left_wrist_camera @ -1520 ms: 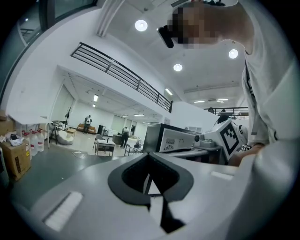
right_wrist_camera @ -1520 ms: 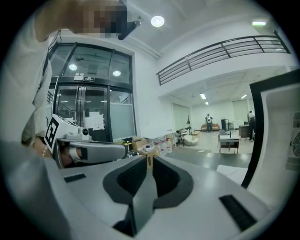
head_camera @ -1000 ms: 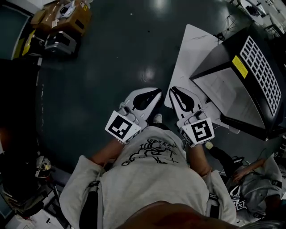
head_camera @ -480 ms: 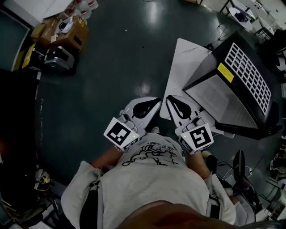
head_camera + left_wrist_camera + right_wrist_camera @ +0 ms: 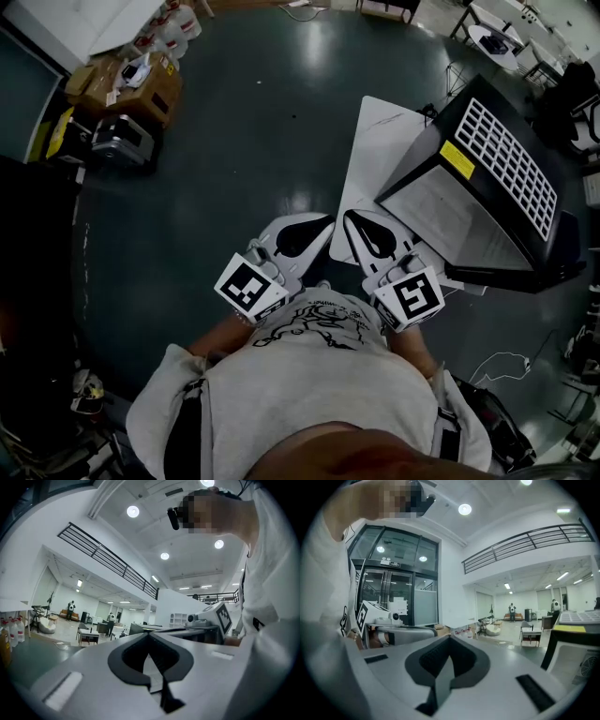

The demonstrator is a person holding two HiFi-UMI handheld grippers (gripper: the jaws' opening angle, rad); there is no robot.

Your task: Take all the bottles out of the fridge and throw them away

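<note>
bottles: none in your claws; white jugs (image 5: 178,21) stand far off by cardboard boxes (image 5: 131,80), maybe not the task's. left gripper (image 5: 319,225) shut, empty; right gripper (image 5: 356,223) just closed on nothing. black cabinet (image 5: 487,178) inside hidden, so progress unclear.

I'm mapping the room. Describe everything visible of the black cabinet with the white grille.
The black cabinet is boxy and dark-sided, with a white grille on its upper face, a yellow label beside it and a pale side panel. It stands on a white sheet on the dark floor.
</note>
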